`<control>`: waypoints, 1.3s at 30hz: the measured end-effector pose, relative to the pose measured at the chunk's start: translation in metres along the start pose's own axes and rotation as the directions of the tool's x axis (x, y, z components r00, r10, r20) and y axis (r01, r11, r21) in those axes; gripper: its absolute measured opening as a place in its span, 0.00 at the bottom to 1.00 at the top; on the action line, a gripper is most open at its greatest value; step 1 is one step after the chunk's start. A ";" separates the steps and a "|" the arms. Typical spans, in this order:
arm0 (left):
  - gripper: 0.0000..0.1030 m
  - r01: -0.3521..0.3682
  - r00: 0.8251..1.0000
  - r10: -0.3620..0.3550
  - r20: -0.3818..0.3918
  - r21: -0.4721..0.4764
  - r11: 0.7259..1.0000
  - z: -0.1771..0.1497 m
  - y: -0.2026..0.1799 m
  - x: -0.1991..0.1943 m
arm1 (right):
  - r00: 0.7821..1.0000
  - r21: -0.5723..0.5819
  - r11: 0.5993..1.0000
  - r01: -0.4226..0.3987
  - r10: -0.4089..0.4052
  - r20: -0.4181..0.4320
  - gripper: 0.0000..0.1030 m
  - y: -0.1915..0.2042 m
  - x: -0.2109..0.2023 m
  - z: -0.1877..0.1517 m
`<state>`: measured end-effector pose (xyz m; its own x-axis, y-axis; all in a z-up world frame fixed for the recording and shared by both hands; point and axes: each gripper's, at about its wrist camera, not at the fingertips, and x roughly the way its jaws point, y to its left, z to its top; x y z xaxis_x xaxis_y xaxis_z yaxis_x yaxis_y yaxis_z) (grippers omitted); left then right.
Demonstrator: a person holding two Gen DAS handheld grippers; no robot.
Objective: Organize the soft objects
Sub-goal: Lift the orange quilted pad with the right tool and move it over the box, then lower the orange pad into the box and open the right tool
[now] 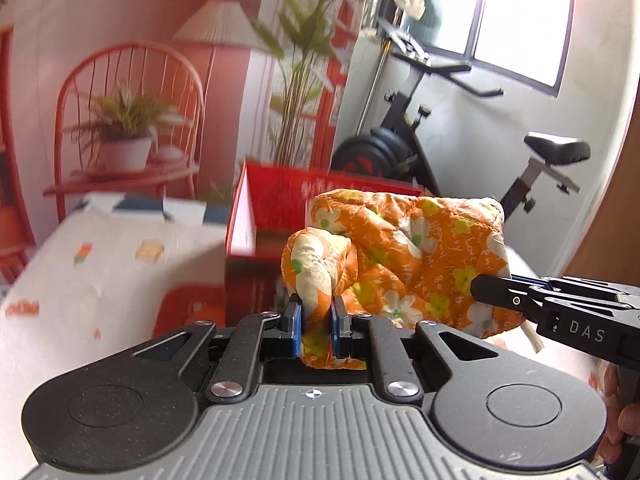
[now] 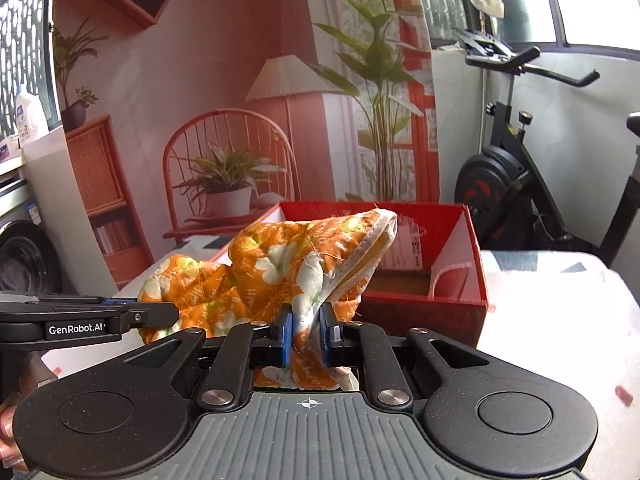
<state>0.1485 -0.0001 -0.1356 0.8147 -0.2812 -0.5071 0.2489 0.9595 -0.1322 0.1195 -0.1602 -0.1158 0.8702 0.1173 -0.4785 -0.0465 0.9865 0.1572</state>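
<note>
Left wrist view: your left gripper [image 1: 316, 320] has its blue fingers [image 1: 295, 326] drawn in tight on a bunched fold of the orange floral oven mitt [image 1: 404, 256]. The fabric is pinched between them and bulges out above and below the pads. The mitt hangs in the air in front of the red box [image 1: 264, 216], clear of the white patterned surface [image 1: 100, 272]. Your right gripper [image 1: 480, 288] enters from the right edge and meets the mitt's right side; from this angle you cannot tell how its fingers stand. Part of a hand [image 1: 624, 420] shows at the lower right edge. An exercise bike [image 1: 460, 148] stands by the window behind.

Right wrist view: your right gripper [image 2: 307, 332] has its fingers [image 2: 285, 334] nearly closed, clamped on the mitt's [image 2: 280, 268] fabric close to the white-trimmed cuff. The cuff opening points toward the red box [image 2: 460, 292], which stands open on the surface [image 2: 560, 300] just behind the mitt. Your left gripper [image 2: 172, 312] comes in from the left edge and touches the mitt's far end; its fingers are hidden by the fabric here. The mitt spans the two grippers, raised off the surface.
</note>
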 end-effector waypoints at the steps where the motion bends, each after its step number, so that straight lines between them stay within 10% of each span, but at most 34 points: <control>1: 0.14 -0.003 1.000 0.003 0.016 0.009 1.000 0.008 -0.001 0.001 | 1.000 -0.012 1.000 -0.002 0.002 0.010 0.12 -0.002 0.002 0.012; 12: 0.14 -0.043 0.998 0.044 -0.037 0.024 0.999 0.083 -0.016 0.086 | 0.999 -0.100 0.995 0.024 -0.028 -0.037 0.12 -0.038 0.093 0.098; 23: 0.14 -0.064 0.959 0.060 -0.276 -0.007 0.998 0.080 -0.002 0.181 | 0.957 -0.028 0.996 0.085 -0.089 -0.276 0.12 -0.076 0.196 0.081; 33: 0.17 -0.047 0.940 0.055 -0.338 0.030 0.998 0.070 0.001 0.202 | 0.908 -0.036 0.992 0.122 -0.127 -0.400 0.15 -0.079 0.230 0.066; 39: 0.41 -0.057 0.942 0.067 -0.330 0.040 0.998 0.071 0.003 0.200 | 0.902 -0.015 0.988 0.153 -0.146 -0.407 0.30 -0.088 0.230 0.062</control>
<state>0.3491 -0.0548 -0.1771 0.6107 -0.1945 -0.7676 0.2234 0.9723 -0.0687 0.3540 -0.2270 -0.1864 0.5920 0.0084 -0.8059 0.0802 0.9944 0.0692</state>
